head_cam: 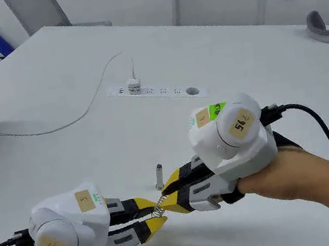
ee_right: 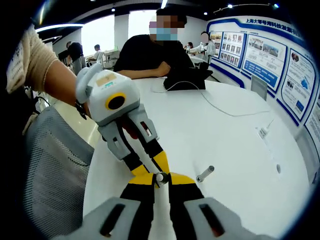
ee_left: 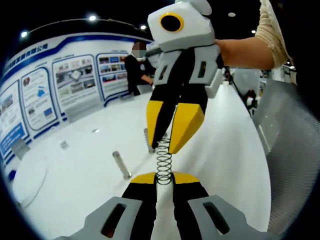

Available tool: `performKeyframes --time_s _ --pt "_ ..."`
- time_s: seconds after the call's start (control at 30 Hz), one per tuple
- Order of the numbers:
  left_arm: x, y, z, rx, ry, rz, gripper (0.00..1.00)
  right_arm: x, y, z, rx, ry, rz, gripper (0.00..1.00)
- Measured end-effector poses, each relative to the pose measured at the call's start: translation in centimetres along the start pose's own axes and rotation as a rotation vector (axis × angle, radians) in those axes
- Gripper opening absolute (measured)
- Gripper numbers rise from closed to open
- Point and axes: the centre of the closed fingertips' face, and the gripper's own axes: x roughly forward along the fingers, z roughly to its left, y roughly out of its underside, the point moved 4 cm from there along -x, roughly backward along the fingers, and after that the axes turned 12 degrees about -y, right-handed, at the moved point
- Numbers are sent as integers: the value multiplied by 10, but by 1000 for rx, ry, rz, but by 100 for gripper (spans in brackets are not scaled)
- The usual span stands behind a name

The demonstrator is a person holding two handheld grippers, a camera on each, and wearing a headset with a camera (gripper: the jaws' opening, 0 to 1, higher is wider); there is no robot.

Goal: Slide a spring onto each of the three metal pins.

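Head view: both grippers are low in the frame over the white table (head_cam: 49, 86). The left gripper (head_cam: 158, 212) comes in from the lower left and the right gripper (head_cam: 164, 201) from the right of centre, so their yellow tips meet nose to nose.

The spring (head_cam: 159, 208) is a short wire coil. It is held between the two sets of tips, off the table surface.

Left gripper view: the left gripper (ee_left: 164, 179) has its jaws clenched on the near end of the spring (ee_left: 163, 162). The coil runs straight up the frame to the right gripper (ee_left: 165, 146), which points down from the top. Its jaws pinch the far end.

Right gripper view: the spring (ee_right: 161, 177) is seen end-on, a small ring nipped between the tips of the right gripper (ee_right: 161, 181). The left gripper (ee_right: 156, 171) reaches in from the upper left, and its tips touch the same spot.

One metal pin (head_cam: 159, 176) stands upright on the table, bare. In the head view it is just above the spring, near the tips but apart from them. It shows left of the spring in the left gripper view (ee_left: 121, 164) and right of the tips in the right gripper view (ee_right: 205, 173).

A white power strip (head_cam: 165, 90) lies well apart from the grippers, near the frame centre in the head view. A white plug (head_cam: 135, 87) sits at its left end. A thin white cable (head_cam: 85, 108) curves away toward the left edge.
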Motion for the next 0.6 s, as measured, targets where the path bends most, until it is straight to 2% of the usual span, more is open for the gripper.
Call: performKeyframes --time_s 0.37,0.5,0.6 --pt "2 -5 -1 -71 9 -1 11 0 -7 -2 -5 15 -47 11" --pt "2 -6 1 -152 19 3 11 1 -10 -3 -8 23 -67 12" --pt "2 -6 3 -161 14 -1 10 1 -11 -4 -8 35 -81 12"
